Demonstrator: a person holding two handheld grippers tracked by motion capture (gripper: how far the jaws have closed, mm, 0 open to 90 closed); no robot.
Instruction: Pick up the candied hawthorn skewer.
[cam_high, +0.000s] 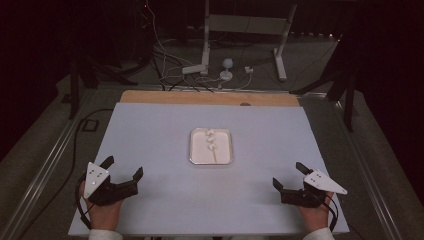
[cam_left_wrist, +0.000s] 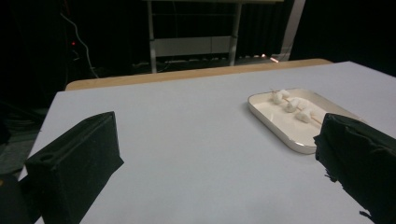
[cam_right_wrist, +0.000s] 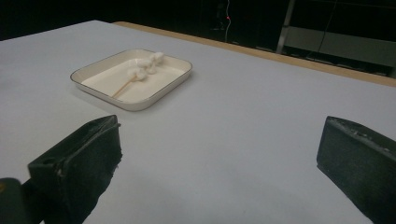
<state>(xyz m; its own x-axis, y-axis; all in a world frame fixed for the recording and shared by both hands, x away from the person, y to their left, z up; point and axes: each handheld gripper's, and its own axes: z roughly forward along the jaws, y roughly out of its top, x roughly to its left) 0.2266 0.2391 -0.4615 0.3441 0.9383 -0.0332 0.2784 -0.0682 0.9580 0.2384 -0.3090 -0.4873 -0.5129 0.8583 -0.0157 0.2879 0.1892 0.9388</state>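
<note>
The left gripper sits at about 8 o'clock on the white table, its jaws spread wide, with nothing between them. The right gripper sits at about 4 o'clock, its jaws also wide apart and holding nothing. Both are well apart from the white tray in the middle of the table. In the tray lies a wooden skewer with three marshmallows on it, pointing toward 12 o'clock.

No writing, label, brand, number or sign can be read anywhere in these pictures. The table and the tray carry no readable marks, and the dim background is too dark to make out any.
</note>
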